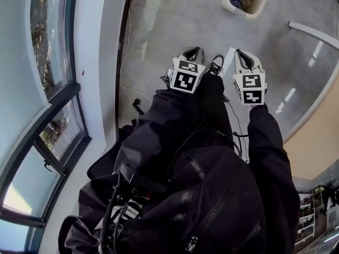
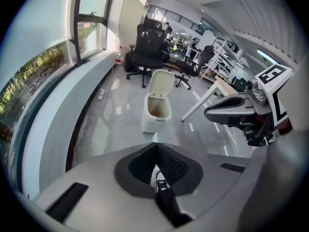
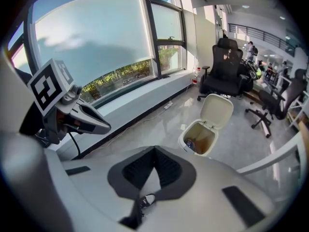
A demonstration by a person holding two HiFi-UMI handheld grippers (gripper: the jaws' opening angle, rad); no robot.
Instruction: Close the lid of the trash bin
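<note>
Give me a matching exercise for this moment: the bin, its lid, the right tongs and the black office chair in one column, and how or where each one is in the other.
Things:
1. lid
2. right tongs
3. black office chair
4. trash bin

States or places:
A. shut, nothing between them
B. rubbish inside
C. tipped up, open
D. standing beyond the bin

Pairs: 1-C, 2-A, 3-D, 4-B
</note>
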